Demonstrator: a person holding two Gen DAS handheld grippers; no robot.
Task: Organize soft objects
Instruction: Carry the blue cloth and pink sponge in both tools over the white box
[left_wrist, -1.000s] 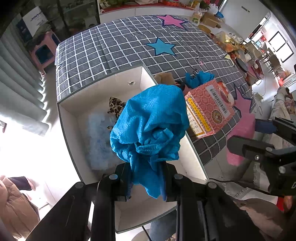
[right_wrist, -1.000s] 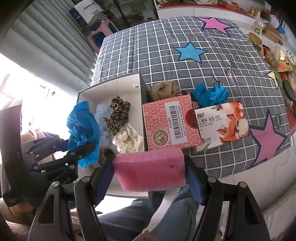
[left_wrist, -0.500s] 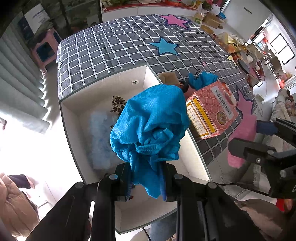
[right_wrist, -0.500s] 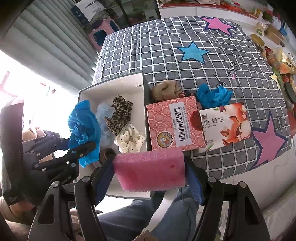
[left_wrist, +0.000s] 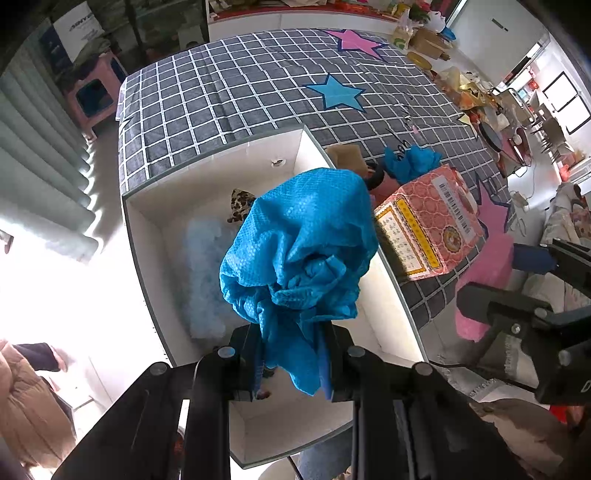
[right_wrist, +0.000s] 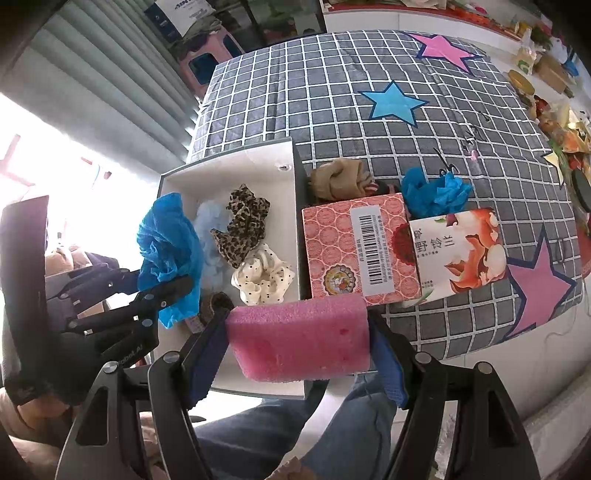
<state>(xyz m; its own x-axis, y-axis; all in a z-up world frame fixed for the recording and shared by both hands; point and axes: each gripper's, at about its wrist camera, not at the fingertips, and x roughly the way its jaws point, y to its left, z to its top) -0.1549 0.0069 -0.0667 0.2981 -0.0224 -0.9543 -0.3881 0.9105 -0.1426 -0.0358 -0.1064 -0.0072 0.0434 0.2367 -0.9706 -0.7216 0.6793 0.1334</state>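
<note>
My left gripper (left_wrist: 293, 360) is shut on a crumpled blue cloth (left_wrist: 299, 254), held above the white open box (left_wrist: 147, 240); from the right wrist view the same blue cloth (right_wrist: 168, 240) hangs over the box's left side. My right gripper (right_wrist: 299, 347) is shut on a pink sponge (right_wrist: 301, 339) in front of the box's near edge (right_wrist: 258, 389). Inside the box lie a leopard-print scrunchie (right_wrist: 242, 225), a cream dotted scrunchie (right_wrist: 262, 280) and a pale blue fluffy piece (right_wrist: 208, 236). On the bedspread beside the box rest a tan cloth (right_wrist: 338, 179) and another blue cloth (right_wrist: 434, 192).
A pink patterned carton (right_wrist: 360, 247) and a white floral packet (right_wrist: 458, 251) lie right of the box on the grey checked bedspread (right_wrist: 332, 96). Scissors (right_wrist: 445, 164) lie beyond them. A person's jeans-clad legs (right_wrist: 277, 424) are below the sponge. Cluttered shelves stand at the far right.
</note>
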